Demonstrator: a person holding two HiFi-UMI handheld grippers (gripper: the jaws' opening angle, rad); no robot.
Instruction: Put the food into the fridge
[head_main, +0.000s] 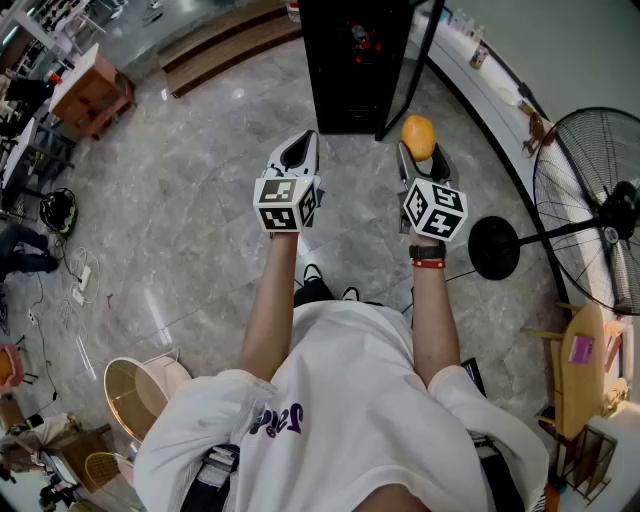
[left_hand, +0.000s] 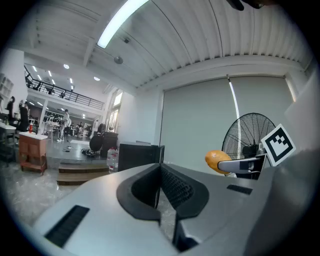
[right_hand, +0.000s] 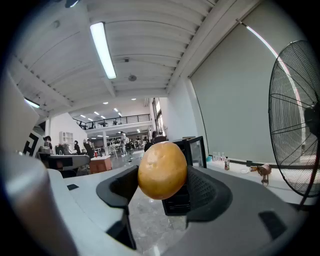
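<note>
A round yellow-orange fruit (head_main: 418, 137) sits between the pads of my right gripper (head_main: 420, 152), which is shut on it; in the right gripper view the fruit (right_hand: 162, 170) fills the gap between the jaws. My left gripper (head_main: 298, 152) is held level beside it, shut with nothing in it; its pads (left_hand: 172, 186) nearly touch. The black fridge (head_main: 355, 60) stands on the floor straight ahead with its door (head_main: 412, 62) swung open to the right. It also shows past the fruit as a dark box (right_hand: 194, 150). Both grippers are some way short of it.
A standing fan (head_main: 590, 205) with a round black base (head_main: 494, 248) is close on the right. A white ledge with bottles (head_main: 478, 55) runs along the right wall. A wooden cabinet (head_main: 92, 95) stands far left; a wicker basket (head_main: 135, 395) is behind, at lower left.
</note>
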